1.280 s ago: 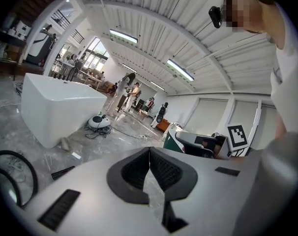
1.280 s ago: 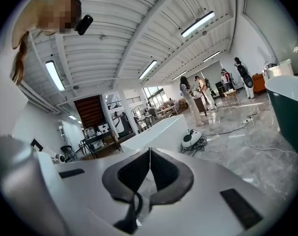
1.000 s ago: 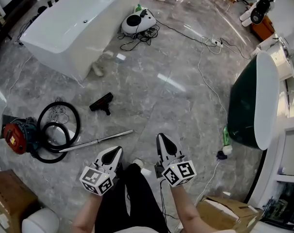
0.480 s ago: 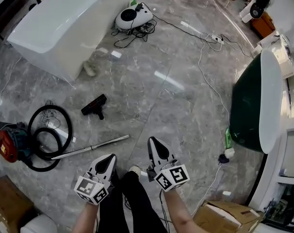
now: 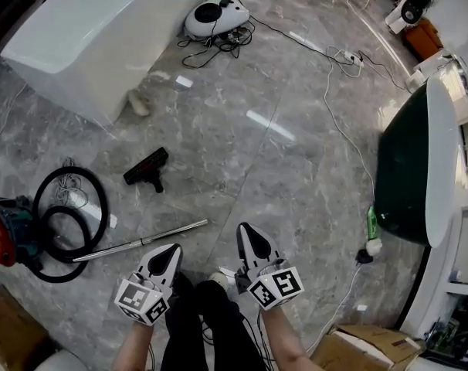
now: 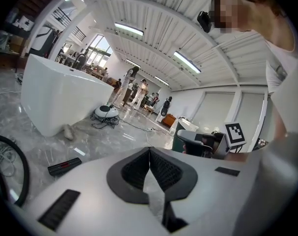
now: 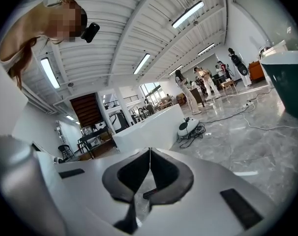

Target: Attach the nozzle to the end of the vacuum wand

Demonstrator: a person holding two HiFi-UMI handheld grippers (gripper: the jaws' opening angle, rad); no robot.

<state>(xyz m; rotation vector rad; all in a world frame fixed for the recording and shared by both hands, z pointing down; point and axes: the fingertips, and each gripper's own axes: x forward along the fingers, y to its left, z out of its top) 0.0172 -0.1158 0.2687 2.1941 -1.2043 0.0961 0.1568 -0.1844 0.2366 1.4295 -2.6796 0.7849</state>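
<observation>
left gripper (image 5: pixel 171 250) and right gripper (image 5: pixel 245 232): jaws pressed together on nothing, held low by the person's legs (image 5: pixel 207 319). nozzle (image 5: pixel 147 168): black, lying on the floor (image 5: pixel 280 168), apart from the vacuum wand (image 5: pixel 141 240), which is laid just ahead of the left gripper. advised: jaws to be opened first, nozzle to be taken by its neck, its socket lined up with the wand's free end

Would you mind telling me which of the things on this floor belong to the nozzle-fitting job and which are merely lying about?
For the job: nozzle; vacuum wand; hose; red vacuum body.

Lying about: white canister vacuum; white bathtub; dark green tub; power strip; green bottle; cardboard box.
</observation>
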